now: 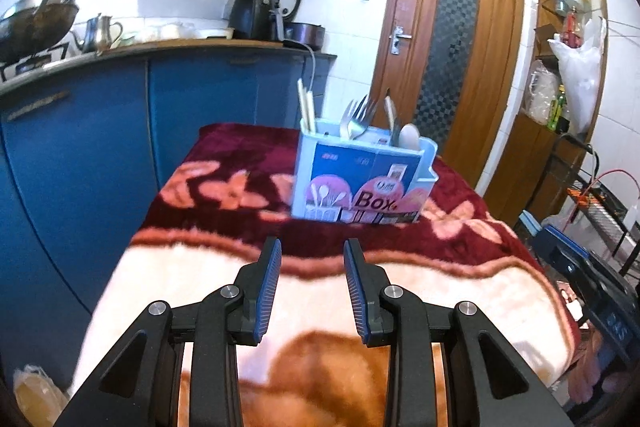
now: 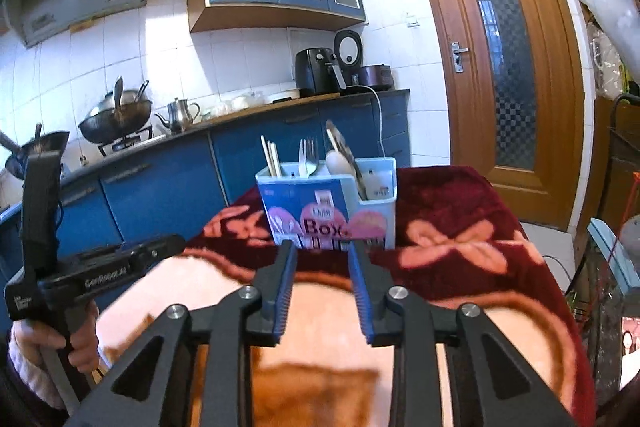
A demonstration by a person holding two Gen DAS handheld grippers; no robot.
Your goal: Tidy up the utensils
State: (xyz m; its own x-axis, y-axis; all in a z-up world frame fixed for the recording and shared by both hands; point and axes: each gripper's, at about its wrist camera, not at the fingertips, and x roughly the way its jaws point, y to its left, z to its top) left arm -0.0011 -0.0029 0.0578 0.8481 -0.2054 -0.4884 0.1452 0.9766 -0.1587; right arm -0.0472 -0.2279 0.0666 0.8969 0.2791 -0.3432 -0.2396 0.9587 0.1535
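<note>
A light blue utensil box (image 1: 360, 179) marked "Box" stands on a table under a red and cream flowered blanket (image 1: 224, 267). It holds chopsticks (image 1: 306, 107), forks (image 1: 358, 117) and a white spoon (image 1: 410, 137). It also shows in the right wrist view (image 2: 328, 207), with chopsticks (image 2: 270, 155), a fork (image 2: 308, 157) and spoons (image 2: 340, 155). My left gripper (image 1: 312, 247) is open and empty, short of the box. My right gripper (image 2: 322, 247) is open and empty, its tips just before the box. The left gripper's body (image 2: 80, 275) shows at the left, held by a hand.
Blue kitchen cabinets (image 1: 100, 131) with a counter, woks (image 2: 116, 119) and a kettle (image 2: 180, 113) run along the left. A wooden door (image 2: 504, 67) is behind the table. Shelves and a rack with clutter (image 1: 592, 227) stand to the right.
</note>
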